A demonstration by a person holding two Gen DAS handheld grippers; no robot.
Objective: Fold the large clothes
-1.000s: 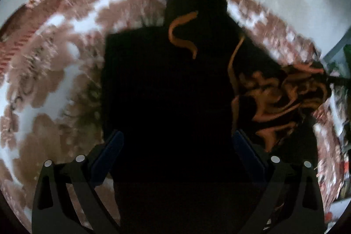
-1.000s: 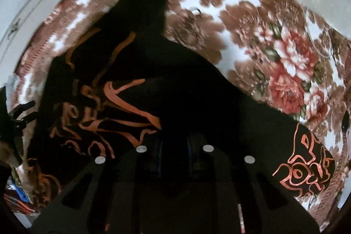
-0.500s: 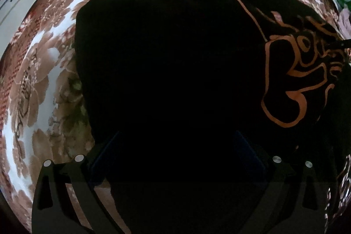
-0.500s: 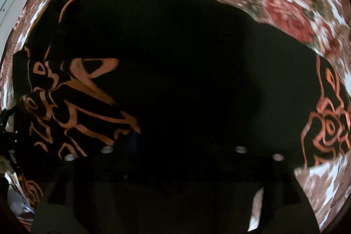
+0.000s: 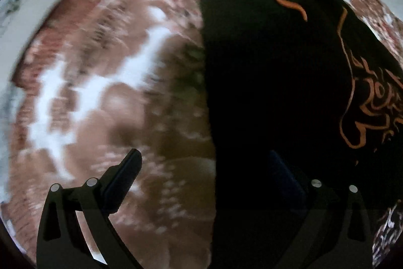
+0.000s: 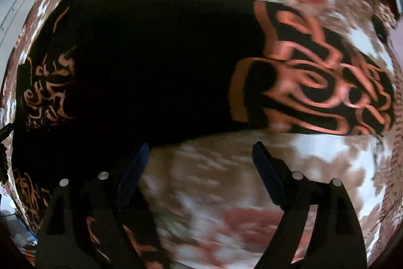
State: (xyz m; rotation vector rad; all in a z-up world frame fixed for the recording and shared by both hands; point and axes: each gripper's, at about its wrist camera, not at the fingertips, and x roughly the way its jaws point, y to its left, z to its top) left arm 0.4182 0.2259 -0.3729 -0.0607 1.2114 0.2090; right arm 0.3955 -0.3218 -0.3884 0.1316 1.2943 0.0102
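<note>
With the black garment (image 6: 151, 62) lying ahead of both grippers, the right gripper (image 6: 199, 158), jaws just opened and empty, and the spread, empty left gripper (image 5: 204, 163) need a fresh edge for another fold.

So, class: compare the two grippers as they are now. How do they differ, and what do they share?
The left gripper has one finger over the black hoodie; the right gripper has only floral blanket between its fingers. The right gripper's jaws have just been opening. Both stand open, gripping nothing, pointing down.

Your floral bedspread (image 6: 206, 193) is motion-smeared; the black garment (image 5: 264, 92) swallows its own folds and runs off frame.
</note>
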